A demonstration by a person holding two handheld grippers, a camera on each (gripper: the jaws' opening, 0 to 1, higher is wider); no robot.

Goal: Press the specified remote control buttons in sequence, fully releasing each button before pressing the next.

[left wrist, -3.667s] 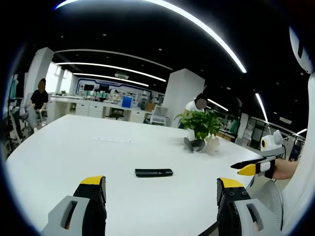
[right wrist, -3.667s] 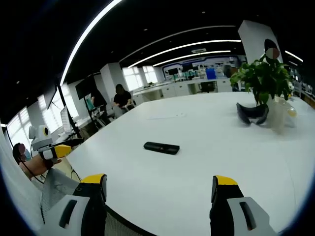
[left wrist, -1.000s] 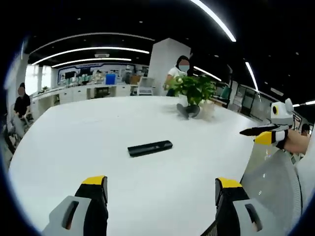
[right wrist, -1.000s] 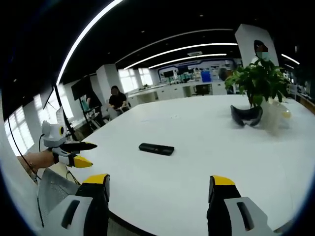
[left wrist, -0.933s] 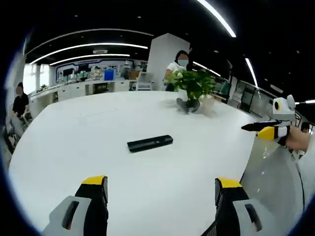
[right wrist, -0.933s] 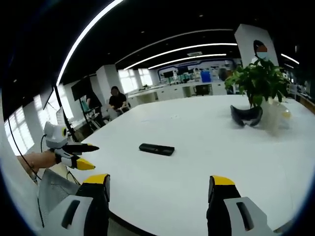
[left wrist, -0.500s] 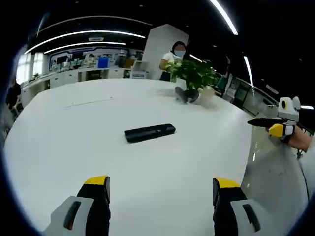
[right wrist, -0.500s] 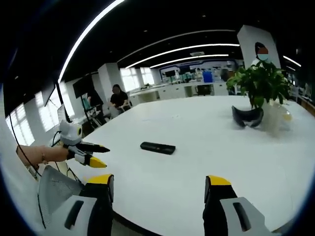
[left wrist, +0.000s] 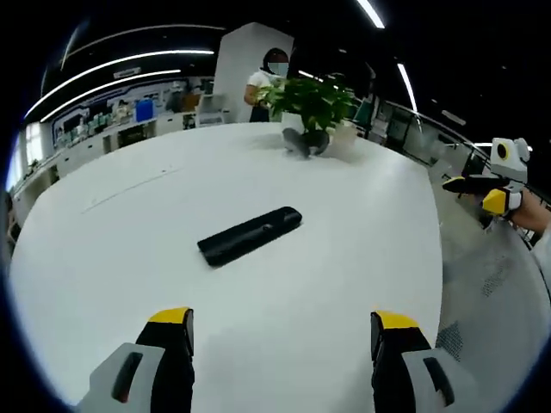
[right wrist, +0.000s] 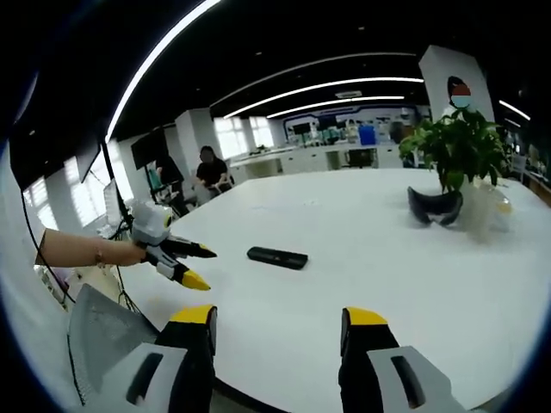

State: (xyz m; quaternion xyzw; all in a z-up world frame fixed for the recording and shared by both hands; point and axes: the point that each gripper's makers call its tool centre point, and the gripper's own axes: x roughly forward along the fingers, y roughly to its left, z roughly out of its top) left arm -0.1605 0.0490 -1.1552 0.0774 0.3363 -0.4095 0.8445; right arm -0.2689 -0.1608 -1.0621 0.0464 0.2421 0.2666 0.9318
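A slim black remote control (left wrist: 250, 235) lies flat on the white table (left wrist: 129, 275), at an angle in the left gripper view. My left gripper (left wrist: 281, 331) hangs above the table just short of it, jaws wide apart and empty. From the right gripper view the left gripper (right wrist: 191, 265) is held by a hand, left of the remote control (right wrist: 277, 257), with a small gap between them. My right gripper (right wrist: 277, 323) stands open and empty near the table's edge, well back from the remote. It also appears at the far right as the right gripper (left wrist: 491, 191), off the table.
A potted green plant (right wrist: 461, 142) and a dark curved headset (right wrist: 437, 206) stand at the table's far side. A person (left wrist: 271, 73) stands behind the plant (left wrist: 310, 99). Another person (right wrist: 209, 172) sits at a far desk. A grey mesh chair back (right wrist: 103, 331) is close by.
My left gripper has moved forward over the table towards the remote, which now looks larger. The right gripper's jaws have narrowed slightly. The remote has not moved.
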